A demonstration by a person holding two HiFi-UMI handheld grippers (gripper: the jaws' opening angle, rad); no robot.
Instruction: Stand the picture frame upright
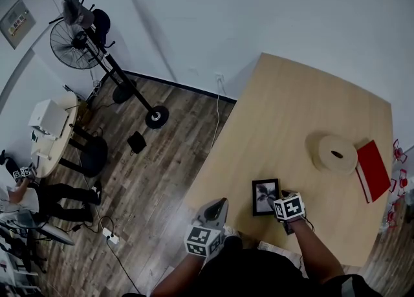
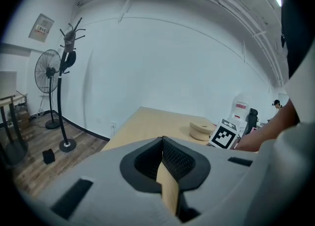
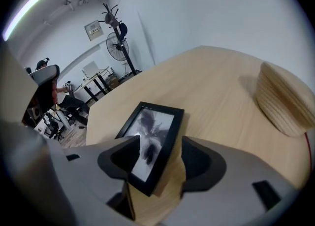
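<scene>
A small black picture frame (image 1: 265,197) with a dark photo is on the light wooden table (image 1: 291,108) near its front edge. In the right gripper view the picture frame (image 3: 153,144) tilts with its near corner between my right gripper's jaws. My right gripper (image 3: 161,141) is open around it: the right jaw stands clear of the frame's edge, and the left jaw overlaps its glass in this view. In the head view the right gripper (image 1: 278,197) sits just right of the frame. My left gripper (image 1: 218,206) hovers off the table's near left edge, shut and empty, as the left gripper view (image 2: 163,140) also shows.
A round wooden disc (image 1: 334,153) and a red book (image 1: 373,169) lie at the table's right side. Left of the table is wood floor with a coat stand (image 1: 110,63), a fan (image 1: 70,44), cables, a round side table (image 1: 55,135) and a seated person (image 1: 29,193).
</scene>
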